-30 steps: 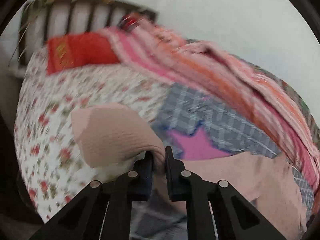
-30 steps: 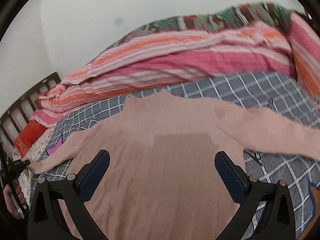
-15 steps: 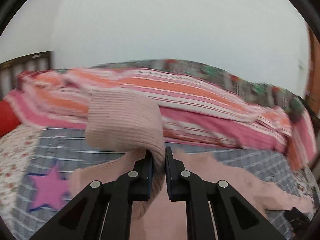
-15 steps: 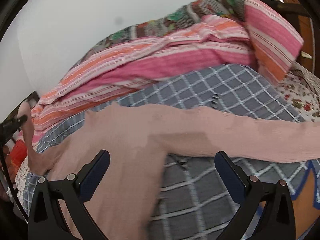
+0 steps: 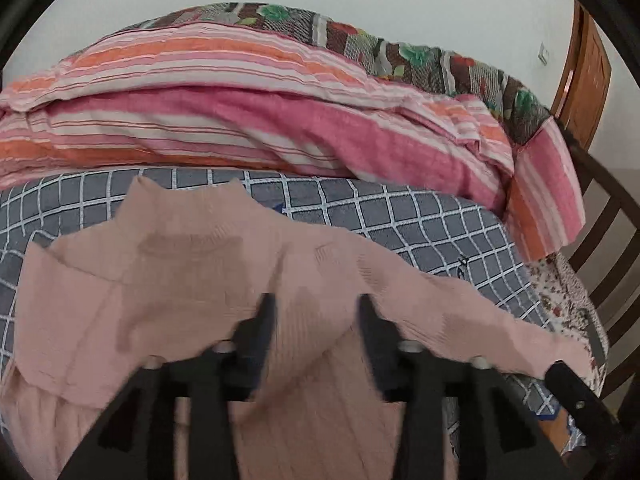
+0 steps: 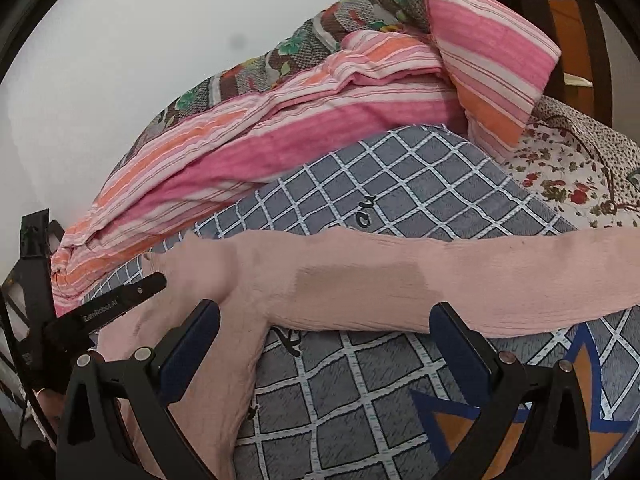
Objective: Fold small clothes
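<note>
While the pink sweater (image 5: 168,300) lies flat on the gray checked blanket (image 5: 420,220), its left sleeve is folded over the body at frame left of the left wrist view. Left tool (image 5: 316,312), bottom center, is opening w/ sweater fabric lying loose between the fingers, not pinched. Striped pink quilt (image 5: 240,120) is bunched across the top. In the right wrist view, right tool (image 6: 324,344) stands wide apart, empty, w/ the other sleeve stretched toward frame right.

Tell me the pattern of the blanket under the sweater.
Grey with a white grid: the blanket under the pink sweater shows best in the right wrist view.
</note>
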The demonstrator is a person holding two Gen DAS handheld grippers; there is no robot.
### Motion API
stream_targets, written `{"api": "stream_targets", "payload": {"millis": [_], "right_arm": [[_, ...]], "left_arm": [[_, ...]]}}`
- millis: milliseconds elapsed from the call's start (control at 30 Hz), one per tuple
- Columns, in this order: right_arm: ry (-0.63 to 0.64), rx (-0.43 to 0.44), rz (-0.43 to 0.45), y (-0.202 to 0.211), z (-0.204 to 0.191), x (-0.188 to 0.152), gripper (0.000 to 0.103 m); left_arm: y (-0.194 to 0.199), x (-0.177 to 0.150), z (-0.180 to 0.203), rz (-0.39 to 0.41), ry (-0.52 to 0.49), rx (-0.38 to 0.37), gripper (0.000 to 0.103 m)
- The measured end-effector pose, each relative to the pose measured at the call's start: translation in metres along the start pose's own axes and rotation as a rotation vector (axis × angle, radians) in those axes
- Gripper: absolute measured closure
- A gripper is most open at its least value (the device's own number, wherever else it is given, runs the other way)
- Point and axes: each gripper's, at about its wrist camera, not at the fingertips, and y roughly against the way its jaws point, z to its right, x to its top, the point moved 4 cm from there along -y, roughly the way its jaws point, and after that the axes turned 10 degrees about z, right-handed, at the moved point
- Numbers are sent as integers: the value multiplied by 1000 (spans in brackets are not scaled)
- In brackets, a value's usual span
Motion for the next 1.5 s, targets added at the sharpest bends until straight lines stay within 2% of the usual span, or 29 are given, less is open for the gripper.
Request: {"api": "stream_targets", "payload": {"millis": [33,67,133,200,433,600,667,733,833,900,1000,1033,1200,1367,1500], "right_arm": [[9,4,2,-1,-4,-1,1],[13,5,1,-2,-6,-1,1],[21,12,-3,-3,-12,-3,0],[33,17,-7,-5,-18,-5,0],[110,39,-31,-17,-51,-19,1],[184,47,-41,-25,-76,-29,2],[205,43,-54,-29,-82,-34,4],[225,40,-72,-35,-88,-40,7],[254,19,-83,-40,-92,-47,12],[274,8,-92,-42,-94,-50,15],[283,1,-94,-43,-94,-52,20],[280,3,-89,-42,-94,-51,21],[291,16,-93,-40,-97,-50,30],[323,17,-71,-36,-109,-43,31],[296,65,-95,-40,-128,-35,31]], "left_arm": [[8,1,-2,15,0,0,35],[16,1,-5,34,-4,-7,31],[25,5,-11,60,-26,12,31],[37,4,-25,74,-45,78,31],[55,-2,-89,29,27,215,30],[54,-5,-128,30,148,238,30],[51,-13,-139,30,163,268,30],[42,-23,-146,-10,167,289,30],[33,-34,-156,-61,186,282,30],[35,-34,-158,-55,185,267,30],[44,-28,-163,-29,176,286,30],[50,-26,-168,3,183,291,30],[60,-19,-195,52,250,306,30],[54,-24,-215,41,331,314,30],[47,-30,-226,-1,356,349,30]]}}
